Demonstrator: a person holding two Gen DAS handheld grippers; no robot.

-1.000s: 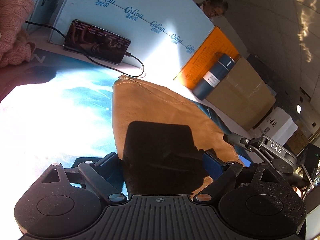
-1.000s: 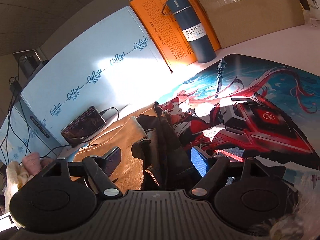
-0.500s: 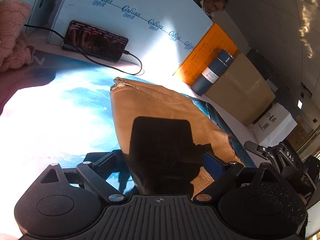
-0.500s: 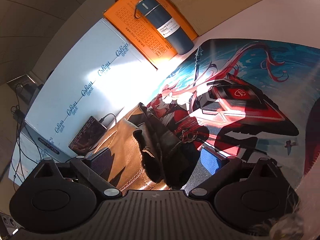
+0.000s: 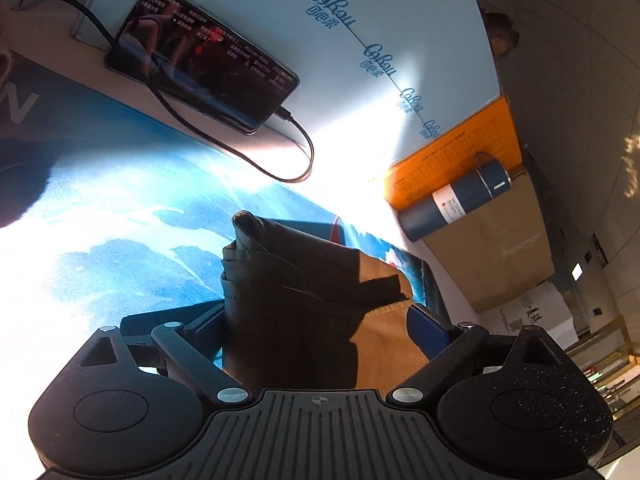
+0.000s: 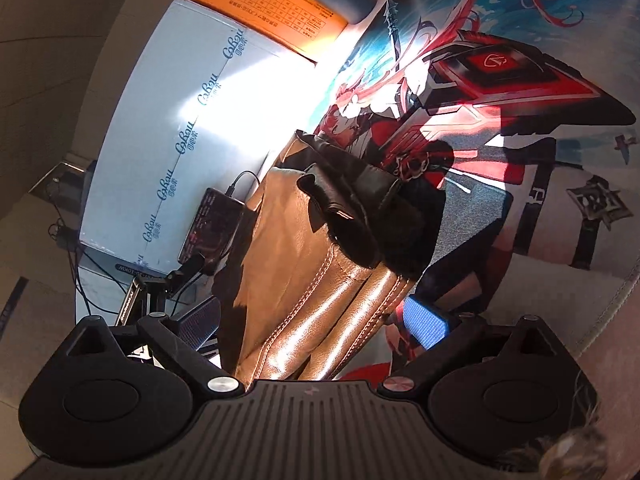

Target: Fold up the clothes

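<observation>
Both cameras have swung since half a second ago: the left view now looks closer at the back of the table, where the phone [image 5: 202,60] and its black cable [image 5: 240,152] fill much more of the picture, and the right view has rolled so the printed mat [image 6: 520,128] tilts steeply up the right side. Where the left view showed a broad, flat tan panel, the tan leather garment [image 5: 316,300] is now gathered into a bunched, layered fold, mostly in shadow, with only a lit tan patch at its right side. It rises between the fingers of the left hand-held gripper [image 5: 316,320], whose jaws are drawn in against the cloth on both sides, pinching it.

In the right view the garment [image 6: 304,264] now hangs closer and longer, its stitched seams catching the sun, with the dark furry lining [image 6: 360,216] folded over its upper part. The right hand-held gripper [image 6: 312,320] has the leather running between its blue pads [image 6: 426,326]; the jaws stand somewhat apart, and I cannot tell whether they grip it.

The blue vacuum bottle [image 5: 456,204] leans against the orange box [image 5: 452,152], beside the pale blue carton [image 5: 360,40], as before. Part of the left gripper's frame [image 6: 148,292] shows beyond the garment in the right view.
</observation>
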